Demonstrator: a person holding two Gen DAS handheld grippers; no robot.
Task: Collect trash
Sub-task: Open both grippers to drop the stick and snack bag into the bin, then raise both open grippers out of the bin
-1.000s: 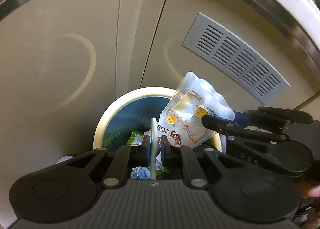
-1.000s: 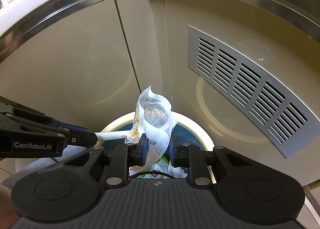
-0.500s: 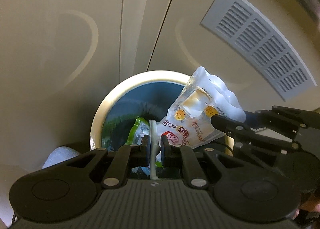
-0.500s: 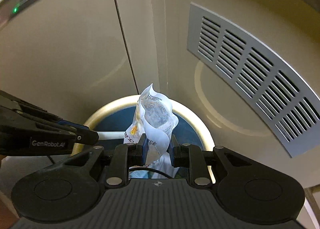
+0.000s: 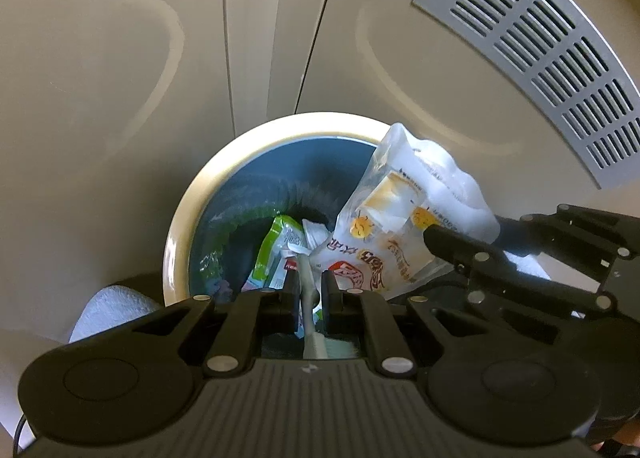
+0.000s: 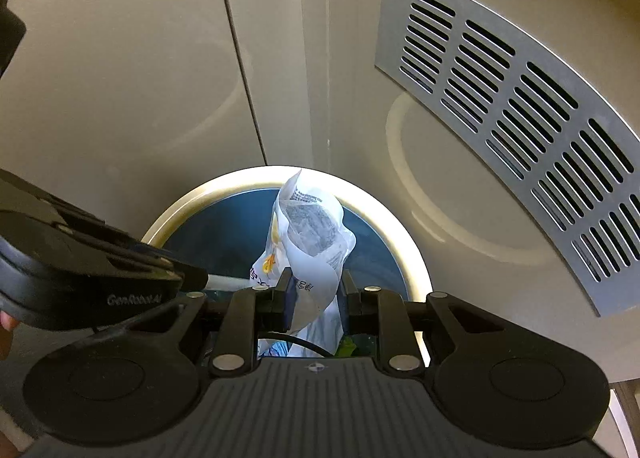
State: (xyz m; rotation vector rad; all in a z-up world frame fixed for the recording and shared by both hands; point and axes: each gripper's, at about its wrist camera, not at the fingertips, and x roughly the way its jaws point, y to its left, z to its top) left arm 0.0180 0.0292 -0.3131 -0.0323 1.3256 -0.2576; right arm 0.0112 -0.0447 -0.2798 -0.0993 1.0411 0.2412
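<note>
A round bin with a cream rim (image 5: 188, 225) and a blue liner stands right below both grippers. My left gripper (image 5: 310, 278) is shut on a thin white stick (image 5: 307, 298) that points down into the bin. My right gripper (image 6: 316, 278) is shut on a clear printed plastic pouch (image 6: 312, 230), which hangs over the bin's opening (image 6: 412, 258). In the left wrist view the pouch (image 5: 392, 225) shows yellow and red print, with the right gripper (image 5: 436, 238) pinching its side. From the right wrist view, the left gripper (image 6: 200, 280) comes in from the left with the stick (image 6: 228, 281) poking past it.
A green wrapper (image 5: 272, 250) and other scraps lie inside the bin. Beige cabinet doors rise behind it, with a grey slotted vent (image 5: 540, 57) at the right. Left of the bin lies a white cloth-like thing (image 5: 108, 310).
Both grippers have sunk closer to the bin, which now fills more of each view. The stick's tip and the pouch sit lower over the opening. Both grips are unchanged.
</note>
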